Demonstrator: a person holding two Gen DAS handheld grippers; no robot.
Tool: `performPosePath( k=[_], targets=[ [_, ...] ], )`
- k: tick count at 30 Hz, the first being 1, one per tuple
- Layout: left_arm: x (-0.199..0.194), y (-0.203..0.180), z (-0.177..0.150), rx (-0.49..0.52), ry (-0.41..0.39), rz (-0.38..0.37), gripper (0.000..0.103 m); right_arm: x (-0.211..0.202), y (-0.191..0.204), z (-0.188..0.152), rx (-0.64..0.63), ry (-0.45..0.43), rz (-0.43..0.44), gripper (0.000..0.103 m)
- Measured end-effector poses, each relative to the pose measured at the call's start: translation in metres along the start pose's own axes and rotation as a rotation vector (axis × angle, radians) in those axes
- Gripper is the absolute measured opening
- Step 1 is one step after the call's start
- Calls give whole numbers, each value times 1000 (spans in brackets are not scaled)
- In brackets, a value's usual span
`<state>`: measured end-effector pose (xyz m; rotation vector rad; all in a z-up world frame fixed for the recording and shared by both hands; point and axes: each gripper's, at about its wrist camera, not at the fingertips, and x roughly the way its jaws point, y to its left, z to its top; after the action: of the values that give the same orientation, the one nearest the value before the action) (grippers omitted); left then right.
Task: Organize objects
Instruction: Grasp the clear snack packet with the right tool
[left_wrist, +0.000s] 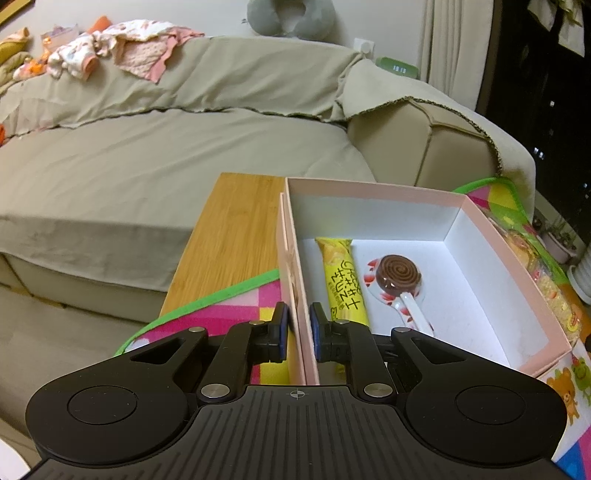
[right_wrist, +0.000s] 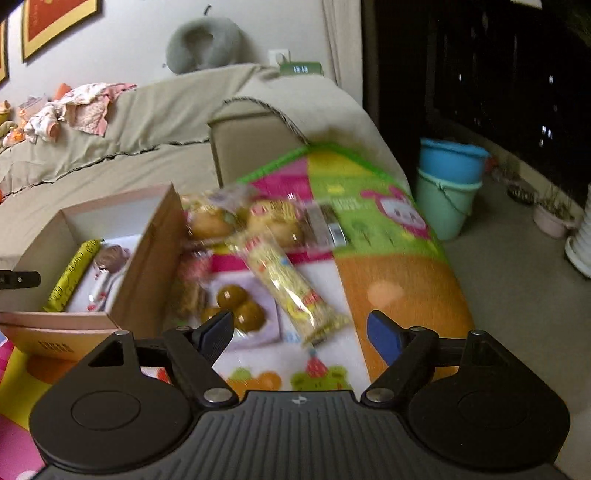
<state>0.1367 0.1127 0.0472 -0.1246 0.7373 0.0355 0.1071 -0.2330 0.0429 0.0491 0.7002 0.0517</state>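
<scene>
Left wrist view showed your left gripper (left_wrist: 300, 328) clamped on the near wall of the pink box (left_wrist: 498, 236), steadying it on the surface (left_wrist: 236, 236). Your right gripper (right_wrist: 299, 332) stood wide and empty, jaws apart above the snack packets on the colourful mat (right_wrist: 388, 266). You did best to keep the box pinned and bring the open jaws squarely across the long noodle-like packet (right_wrist: 291, 284), gripping mid-length so it would not swing. Inside the box lay a yellow snack bar (left_wrist: 341, 280) and a chocolate lollipop (left_wrist: 398, 275) resting on a patterned spoon (left_wrist: 410, 314).
</scene>
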Motion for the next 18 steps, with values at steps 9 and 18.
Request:
performPosePath(
  k=[9,18],
  targets=[
    [0,-1,-3,6,6,7,14,6,-2,10,27,12,46,85],
    [-1,1,-4,4,7,2,15,45,12,115,127,13,231,85]
  ],
)
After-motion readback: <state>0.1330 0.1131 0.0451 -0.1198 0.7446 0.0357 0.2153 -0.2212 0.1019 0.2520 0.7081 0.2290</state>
